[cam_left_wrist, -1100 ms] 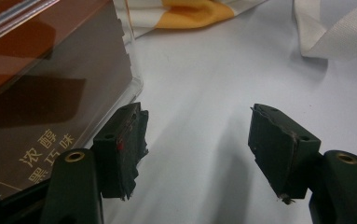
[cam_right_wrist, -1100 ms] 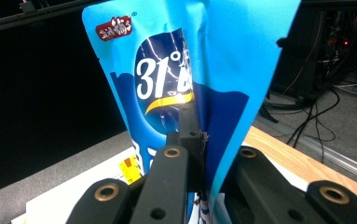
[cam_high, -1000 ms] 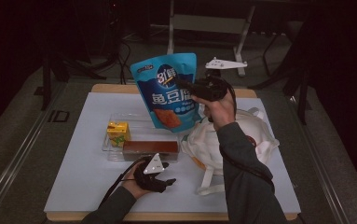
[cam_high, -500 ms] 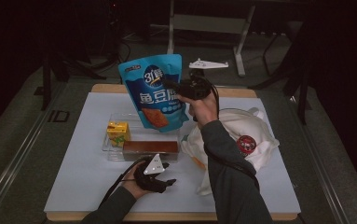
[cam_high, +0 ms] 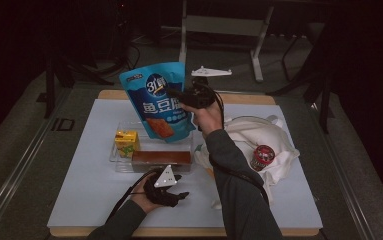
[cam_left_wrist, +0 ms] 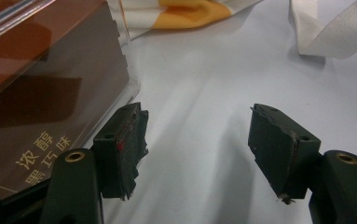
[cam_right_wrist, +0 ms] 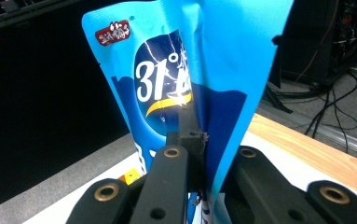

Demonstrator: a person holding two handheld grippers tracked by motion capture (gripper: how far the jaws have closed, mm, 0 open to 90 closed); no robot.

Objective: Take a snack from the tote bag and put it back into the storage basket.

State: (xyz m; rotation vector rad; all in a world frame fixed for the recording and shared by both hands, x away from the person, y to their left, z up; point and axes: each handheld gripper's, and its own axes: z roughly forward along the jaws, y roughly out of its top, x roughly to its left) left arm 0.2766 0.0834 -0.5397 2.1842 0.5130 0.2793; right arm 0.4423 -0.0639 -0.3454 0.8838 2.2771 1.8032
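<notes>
Pouch edge pinched in right claw, above tray

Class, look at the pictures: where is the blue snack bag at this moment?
In the high view the blue snack bag hangs in the air, pinched in the right claw, above the far end of the clear tray that holds the yellow carton.

Right arm is raised over the middle of the worktop, forearm in a dark sleeve angling up from the bottom edge, wrist cocked, and the black two-jaw right claw points left with its jaws pinched tight together on a fold of the blue foil snack pouch. Down low, the left hand lies near the front edge, knuckles on the surface, its black left claw level and pointing right, jaws standing wide apart with nothing between them.
</notes>
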